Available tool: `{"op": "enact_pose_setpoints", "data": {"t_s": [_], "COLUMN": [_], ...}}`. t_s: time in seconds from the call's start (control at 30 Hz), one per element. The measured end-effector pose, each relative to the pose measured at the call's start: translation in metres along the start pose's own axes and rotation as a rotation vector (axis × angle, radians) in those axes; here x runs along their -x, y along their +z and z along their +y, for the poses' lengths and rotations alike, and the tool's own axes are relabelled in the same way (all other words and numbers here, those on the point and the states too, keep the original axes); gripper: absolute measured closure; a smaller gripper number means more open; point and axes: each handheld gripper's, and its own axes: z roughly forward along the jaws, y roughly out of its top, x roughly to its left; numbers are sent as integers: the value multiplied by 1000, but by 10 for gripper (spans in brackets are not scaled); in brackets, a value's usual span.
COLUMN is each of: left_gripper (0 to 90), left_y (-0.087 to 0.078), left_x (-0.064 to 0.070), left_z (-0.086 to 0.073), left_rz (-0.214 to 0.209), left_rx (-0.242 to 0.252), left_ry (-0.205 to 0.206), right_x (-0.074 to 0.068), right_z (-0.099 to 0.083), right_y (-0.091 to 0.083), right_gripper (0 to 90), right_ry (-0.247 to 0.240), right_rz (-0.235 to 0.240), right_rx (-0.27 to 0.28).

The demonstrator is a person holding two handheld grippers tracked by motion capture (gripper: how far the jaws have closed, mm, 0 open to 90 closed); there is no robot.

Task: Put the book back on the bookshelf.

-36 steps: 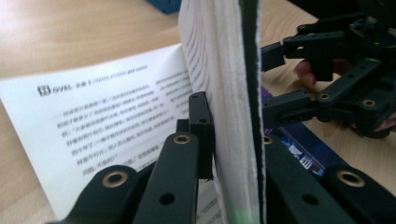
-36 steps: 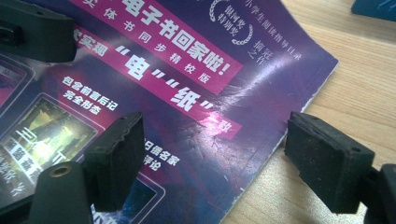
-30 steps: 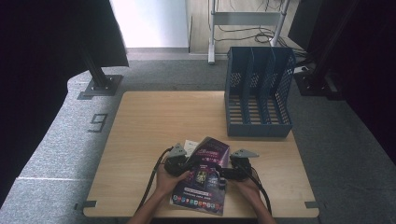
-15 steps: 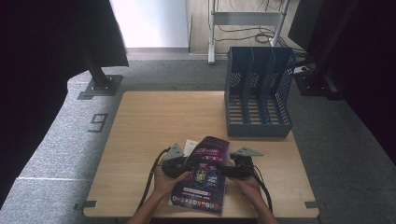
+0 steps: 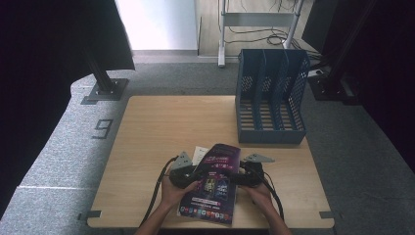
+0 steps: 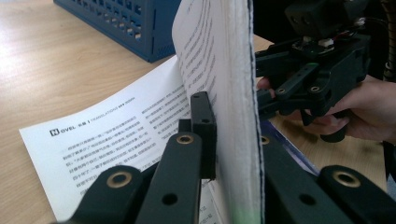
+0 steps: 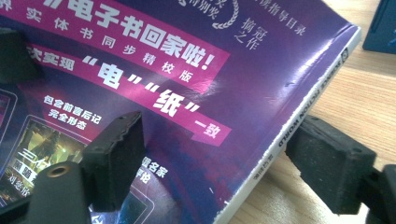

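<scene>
A purple paperback book (image 5: 215, 183) lies partly open near the table's front edge, between two hands. My left gripper (image 5: 188, 174) is shut on a thick block of its pages (image 6: 233, 56), which stands upright between the jaws (image 6: 231, 135), while a printed white page (image 6: 116, 121) curves down flat onto the table. My right gripper (image 5: 244, 177) is at the book's right side. Its jaws (image 7: 222, 158) stand open astride the spine edge, one pad (image 7: 112, 158) over the purple cover (image 7: 187, 60), the other pad (image 7: 331, 168) beside the spine above the wood.
A blue mesh file holder (image 5: 270, 98) with three slots stands at the table's back right, its corner (image 6: 130, 18) just behind the book. The wooden tabletop (image 5: 171, 122) stretches left and back. Cables trail from both grippers over the front edge.
Both hands have drifted slightly apart, and the book's near left corner has swung a little to the left. The grips look the same.
</scene>
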Motion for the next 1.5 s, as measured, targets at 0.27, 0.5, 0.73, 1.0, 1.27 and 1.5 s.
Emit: {"op": "enact_pose_setpoints", "data": {"t_s": [0.27,0.5,0.73,1.0,1.27,1.5], "left_gripper": [864,849,845,834,827,822], "left_y": [11,17,23,28,30,31], "left_x": [-16,-25,-30,-35,-38,-38], "left_z": [-11,-18,-23,-28,-29,-29], "left_rz": [20,33,46,49,44,42], "left_rx": [-71,-109,-142,-174,-190,-194], "left_ry": [-66,-104,-116,-125,-128,-137], "right_x": [-2,-5,-5,-5,-3,0], "right_z": [0,0,1,3,6,10], "right_y": [1,5,9,19,26,35], "right_gripper": [237,246,247,248,263,281], "right_ry": [-8,-25,-24,-16,-21,-42], "right_rz": [-21,-35,-42,-61,-61,-58], "right_rx": [-4,-25,-39,-56,-80,-109]}}
